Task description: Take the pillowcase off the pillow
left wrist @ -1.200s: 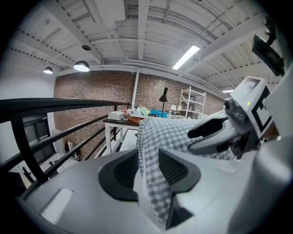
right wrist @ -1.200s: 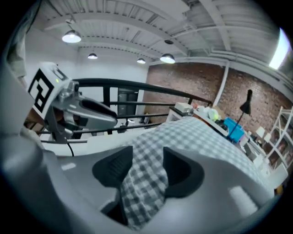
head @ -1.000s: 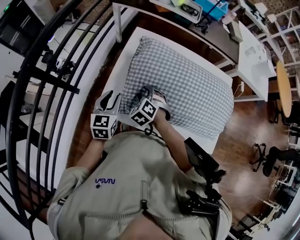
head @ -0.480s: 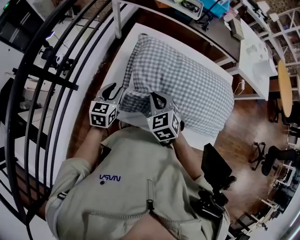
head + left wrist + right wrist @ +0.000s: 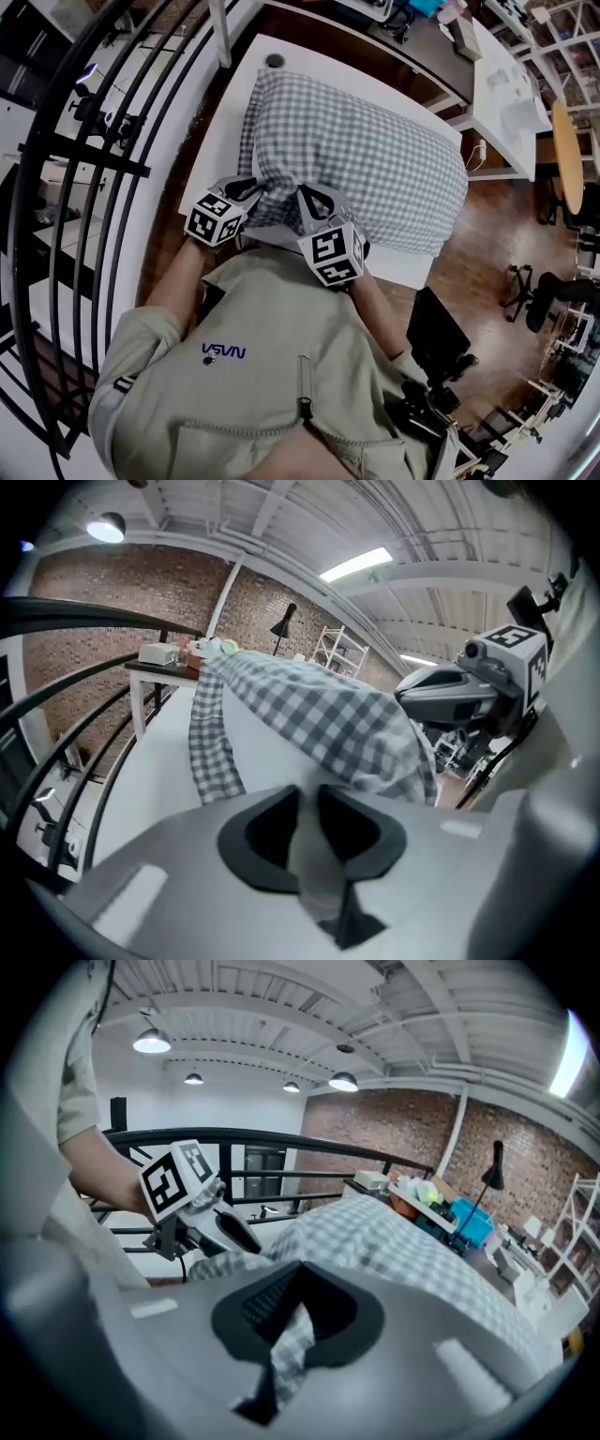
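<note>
Left claw [image 5: 246, 190]: jaws part closed and clamped on a fold of pale cloth [image 5: 314, 855] that runs up between the pads. I cannot tell whether this is the pillow's own cover or the inner side of the case.
Right claw [image 5: 312, 202]: jaws drawn together, nipping a tuft of the checked pillowcase [image 5: 319, 122]. The tuft shows squeezed between the pads in the right gripper view.
Left hand pose: bare forearm [image 5: 173, 291] comes up from my lower left. The claw points away from my body and dips down toward the pillow's near end, with the marker cube facing up at the head camera.
Right hand pose: the claw sits just beside the left one, also angled down and away from me, its marker cube above my chest. Each claw is visible in the other's view, close alongside.
Pillow [image 5: 394, 187]: lies on the white desk [image 5: 220, 122], long axis slanting away to my right, still inside the case.
Pillowcase detail: cloth is gathered and lifted at the near end where both claws hold it. On the left side a checked flap [image 5: 211, 742] drapes down onto the desk.
Surroundings: black railing [image 5: 84, 159] curves along my left, and my beige shirt [image 5: 281, 375] fills the bottom of the head view.
</note>
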Motion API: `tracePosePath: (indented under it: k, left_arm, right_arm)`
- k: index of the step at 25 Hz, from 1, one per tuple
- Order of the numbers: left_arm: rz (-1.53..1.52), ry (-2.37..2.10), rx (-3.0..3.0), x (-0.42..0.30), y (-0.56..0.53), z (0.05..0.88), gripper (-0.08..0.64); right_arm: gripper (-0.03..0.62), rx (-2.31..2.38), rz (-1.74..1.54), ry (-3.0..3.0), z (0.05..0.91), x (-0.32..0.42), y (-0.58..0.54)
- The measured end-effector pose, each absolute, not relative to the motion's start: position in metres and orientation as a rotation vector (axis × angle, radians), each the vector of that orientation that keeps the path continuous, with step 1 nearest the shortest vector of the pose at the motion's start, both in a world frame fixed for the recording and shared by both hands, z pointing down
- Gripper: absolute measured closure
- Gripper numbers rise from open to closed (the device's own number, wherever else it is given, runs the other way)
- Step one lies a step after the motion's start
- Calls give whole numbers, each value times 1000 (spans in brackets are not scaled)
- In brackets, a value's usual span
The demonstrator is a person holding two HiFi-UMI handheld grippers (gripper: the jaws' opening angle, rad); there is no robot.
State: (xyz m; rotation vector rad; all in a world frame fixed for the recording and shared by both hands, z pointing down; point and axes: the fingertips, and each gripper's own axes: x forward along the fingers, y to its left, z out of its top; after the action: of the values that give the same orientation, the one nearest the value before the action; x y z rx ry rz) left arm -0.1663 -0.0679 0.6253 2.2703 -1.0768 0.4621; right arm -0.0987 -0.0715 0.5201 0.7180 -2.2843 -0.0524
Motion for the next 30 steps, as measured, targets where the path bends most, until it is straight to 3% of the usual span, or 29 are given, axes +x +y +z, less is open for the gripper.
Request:
tracePosePath:
  k: [1,12,17,21,26,30]
  left_arm:
    - [488,-1107,2266,-170,-70,627,538]
    - [67,-1414,2147,-242,-81,561,545]
    - [82,-1469,2140,-259,-86,563,545]
    - [146,-1448,2050,-258,-79,602,546]
    - [96,-1342,2045,-247,-62,603,510]
    - [-32,-1386,2210,-244,-85,540,409]
  right_arm:
    - [587,728,-58,-2283,519,-97,-72]
    - [588,1024,-96,-2098,510,-11,-110]
    - [586,1148,-104,-1938,516,47,-118]
    - [586,1108,-26,-1895,564,52,-109]
    - [586,1073,28,-1946,584,46,-101]
    - [586,1089,61,-1997,579,44,-102]
